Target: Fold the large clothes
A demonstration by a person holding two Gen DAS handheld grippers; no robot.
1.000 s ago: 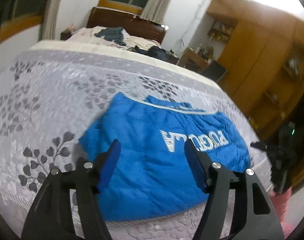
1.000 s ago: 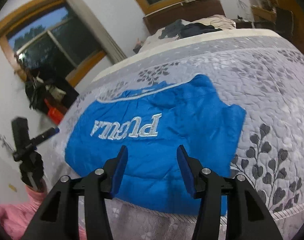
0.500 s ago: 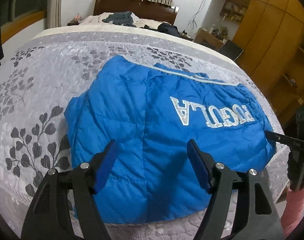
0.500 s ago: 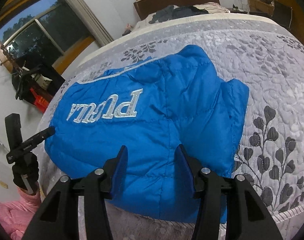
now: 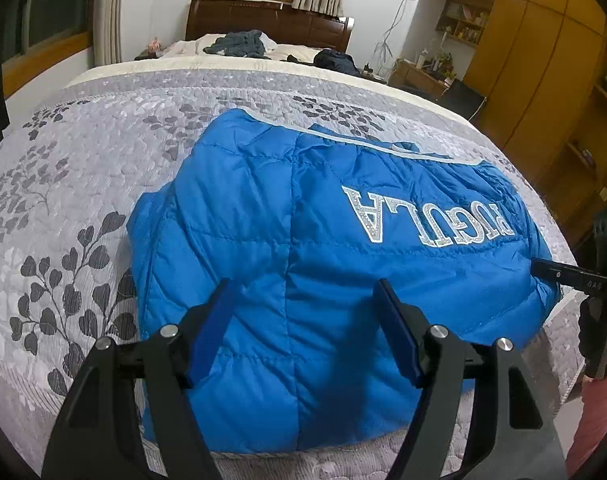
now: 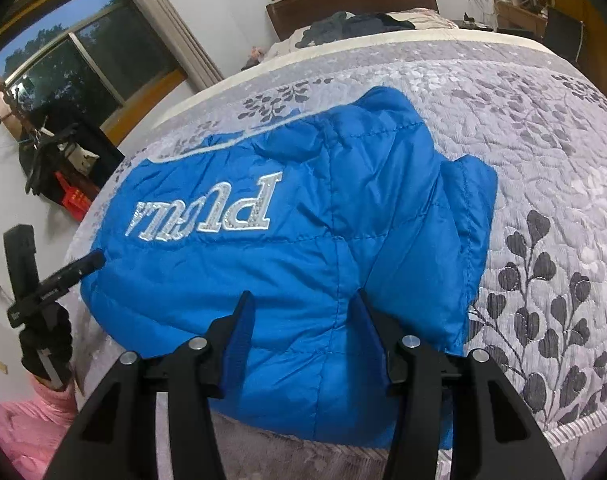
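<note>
Left wrist view: left gripper (image 5: 303, 312) hangs with jaws spread over the near hem of the puffy blue quilted jacket (image 5: 303, 220), folded on the grey leaf-print bedspread (image 5: 63, 200). Looks like lining up another fold; next it needs a hem pinch.

Right wrist view: right gripper (image 6: 303, 322) too, jaws spread, empty, above the jacket's near edge (image 6: 323, 360). Plenty of bare bedspread beyond the jacket.
</note>
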